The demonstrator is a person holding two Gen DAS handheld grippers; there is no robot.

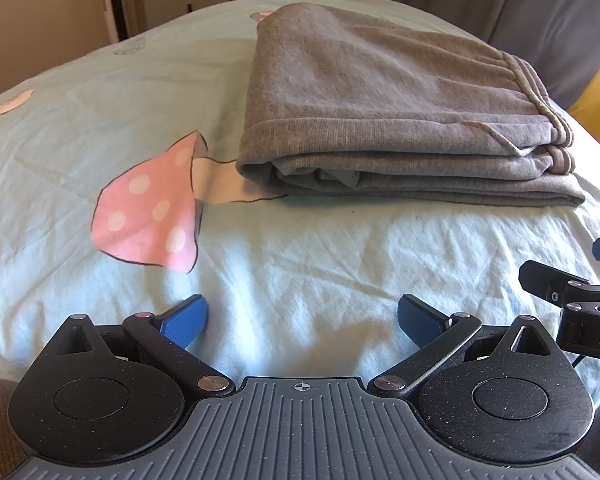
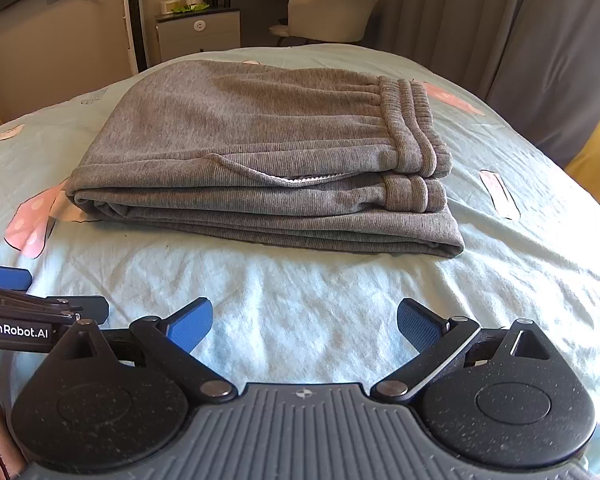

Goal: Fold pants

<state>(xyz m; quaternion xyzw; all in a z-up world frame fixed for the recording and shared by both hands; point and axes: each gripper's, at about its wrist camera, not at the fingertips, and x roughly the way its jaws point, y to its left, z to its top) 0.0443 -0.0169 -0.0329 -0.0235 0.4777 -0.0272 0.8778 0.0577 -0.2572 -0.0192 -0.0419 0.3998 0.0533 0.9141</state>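
Observation:
Grey pants (image 1: 380, 120) lie folded in a thick stack on the pale blue bed sheet (image 1: 300, 272), waistband to the right. They also show in the right wrist view (image 2: 260, 160), layered, with the ribbed waistband at the right end. My left gripper (image 1: 302, 324) is open and empty, hovering over the sheet in front of the stack. My right gripper (image 2: 305, 326) is open and empty too, a little short of the stack's near edge. Each gripper shows at the other view's edge: the right one (image 1: 580, 300), the left one (image 2: 28, 308).
The sheet carries a pink spotted mushroom print (image 1: 152, 208) left of the pants. A white cabinet (image 2: 198, 34) and a cream chair (image 2: 332, 12) stand beyond the bed. Grey curtains (image 2: 500, 20) hang at the right.

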